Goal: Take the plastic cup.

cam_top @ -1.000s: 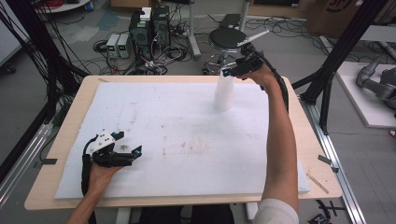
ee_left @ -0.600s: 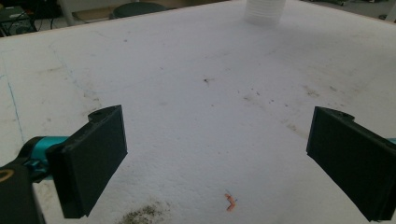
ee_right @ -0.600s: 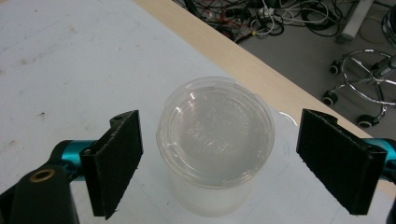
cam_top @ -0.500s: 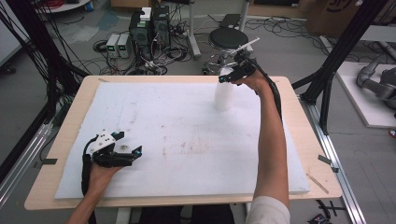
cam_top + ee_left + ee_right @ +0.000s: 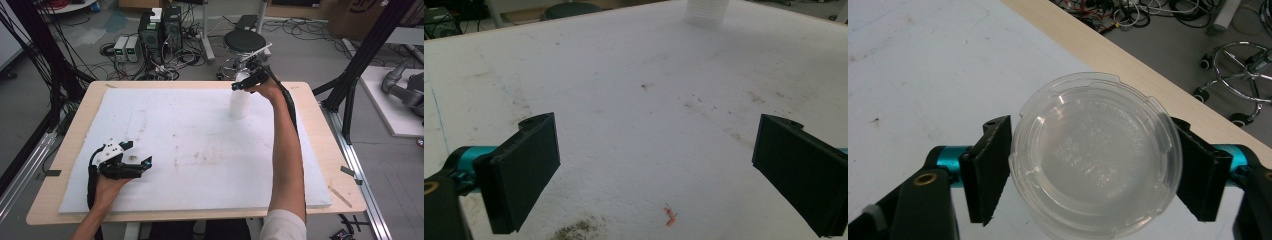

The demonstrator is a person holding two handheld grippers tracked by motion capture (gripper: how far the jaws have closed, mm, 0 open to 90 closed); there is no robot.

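Container (image 5: 1096,157) sits between right gripper (image 5: 1096,170) fingers (image 5: 990,167) (both touching).

Container (image 5: 239,102): far right on the counter's (image 5: 310,107) foam sheet (image 5: 200,150).
Right gripper (image 5: 248,81): at container top, jaws flanking its lid (image 5: 1096,159).
Left gripper (image 5: 131,162): near left.

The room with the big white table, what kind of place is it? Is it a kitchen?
Not a kitchen; it looks like a lab or workshop. Computer boxes sit among tangled cables on the floor, black metal frames stand around the table, and a person holds a gripper in each hand.
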